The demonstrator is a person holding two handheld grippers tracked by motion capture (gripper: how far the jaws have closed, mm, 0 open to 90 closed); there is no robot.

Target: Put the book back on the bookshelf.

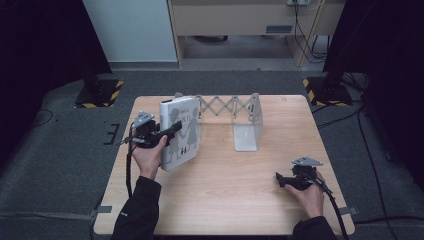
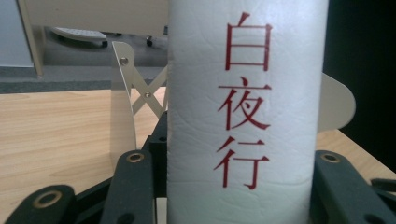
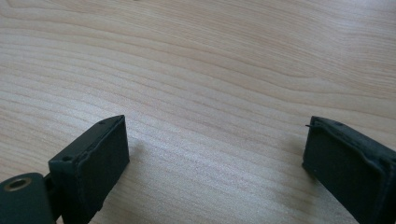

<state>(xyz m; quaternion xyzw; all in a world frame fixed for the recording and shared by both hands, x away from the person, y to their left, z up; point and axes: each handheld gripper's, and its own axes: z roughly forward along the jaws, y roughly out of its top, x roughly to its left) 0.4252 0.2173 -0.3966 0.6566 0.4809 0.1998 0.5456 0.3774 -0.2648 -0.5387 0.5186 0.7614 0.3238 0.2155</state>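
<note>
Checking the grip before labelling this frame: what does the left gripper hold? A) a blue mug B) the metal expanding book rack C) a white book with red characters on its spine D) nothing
C: the left gripper clamps the upright white book by its red-lettered spine.

We see a table [image 1: 220, 185] of pale wood with a fine grain and a smooth, matt finish. The book [image 1: 180, 132] standing near its left edge has a white paper cover, slightly creased along the spine, with glossy red lettering there. Behind it, near the far edge, the expanding bookend [image 1: 240, 117] looks like thin painted metal, off-white and smooth, riveted at its crossings. The left gripper [image 1: 172, 131] and right gripper [image 1: 280, 179] are matt black plastic with brass-coloured eyelets; the pads [image 3: 93, 161] look rubbery and dull.
</note>
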